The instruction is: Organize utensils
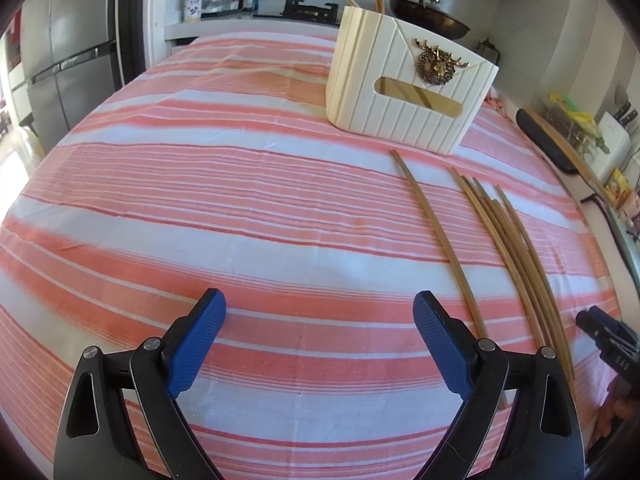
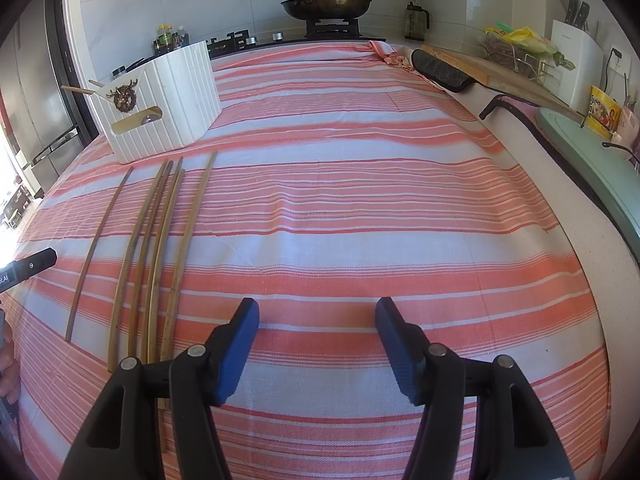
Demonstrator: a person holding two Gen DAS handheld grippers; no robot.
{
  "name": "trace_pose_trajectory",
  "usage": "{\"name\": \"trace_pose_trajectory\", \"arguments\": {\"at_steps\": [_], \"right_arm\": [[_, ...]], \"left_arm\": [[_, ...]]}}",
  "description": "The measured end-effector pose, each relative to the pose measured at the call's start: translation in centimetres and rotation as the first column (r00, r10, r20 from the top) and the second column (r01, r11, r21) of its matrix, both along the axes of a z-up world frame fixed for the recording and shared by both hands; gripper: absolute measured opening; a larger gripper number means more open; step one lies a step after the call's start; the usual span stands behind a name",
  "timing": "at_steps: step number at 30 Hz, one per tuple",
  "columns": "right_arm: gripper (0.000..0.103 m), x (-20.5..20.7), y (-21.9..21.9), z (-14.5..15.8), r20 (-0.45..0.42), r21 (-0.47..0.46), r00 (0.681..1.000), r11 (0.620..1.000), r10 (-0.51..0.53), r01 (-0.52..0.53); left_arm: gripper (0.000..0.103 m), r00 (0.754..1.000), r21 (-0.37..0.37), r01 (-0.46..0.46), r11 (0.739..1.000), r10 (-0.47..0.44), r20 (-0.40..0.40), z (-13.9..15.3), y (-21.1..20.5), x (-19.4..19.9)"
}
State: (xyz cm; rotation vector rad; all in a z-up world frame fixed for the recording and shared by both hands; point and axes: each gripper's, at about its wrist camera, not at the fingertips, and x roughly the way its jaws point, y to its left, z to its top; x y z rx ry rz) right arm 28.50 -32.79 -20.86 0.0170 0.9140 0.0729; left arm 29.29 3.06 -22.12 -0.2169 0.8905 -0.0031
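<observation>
Several brown chopsticks (image 1: 508,256) lie side by side on the striped cloth, right of my left gripper (image 1: 320,320); in the right wrist view the chopsticks (image 2: 160,248) lie left of my right gripper (image 2: 316,328). One chopstick (image 1: 436,232) lies apart from the bunch. A white ribbed holder box (image 1: 408,80) with a gold deer ornament stands beyond them, with two chopsticks sticking out; the box also shows in the right wrist view (image 2: 160,100). Both grippers are open and empty, just above the cloth.
A red-and-white striped cloth (image 2: 360,200) covers the counter. A pan with a lid (image 2: 326,4) sits on the stove behind. A cutting board (image 2: 500,72), a knife block (image 2: 576,60) and a green tray (image 2: 600,160) line the right edge. A fridge (image 1: 60,60) stands at the left.
</observation>
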Motion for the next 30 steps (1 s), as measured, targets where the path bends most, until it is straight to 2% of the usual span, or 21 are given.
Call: {"name": "trace_pose_trajectory", "arguments": {"at_steps": [30], "right_arm": [[0.062,-0.03,-0.05,0.05,0.002,0.003,1.000,1.000,0.001,-0.001]], "left_arm": [[0.096,1.000,-0.025,-0.001,1.000,0.001,0.009,0.08,0.66,-0.23]]}}
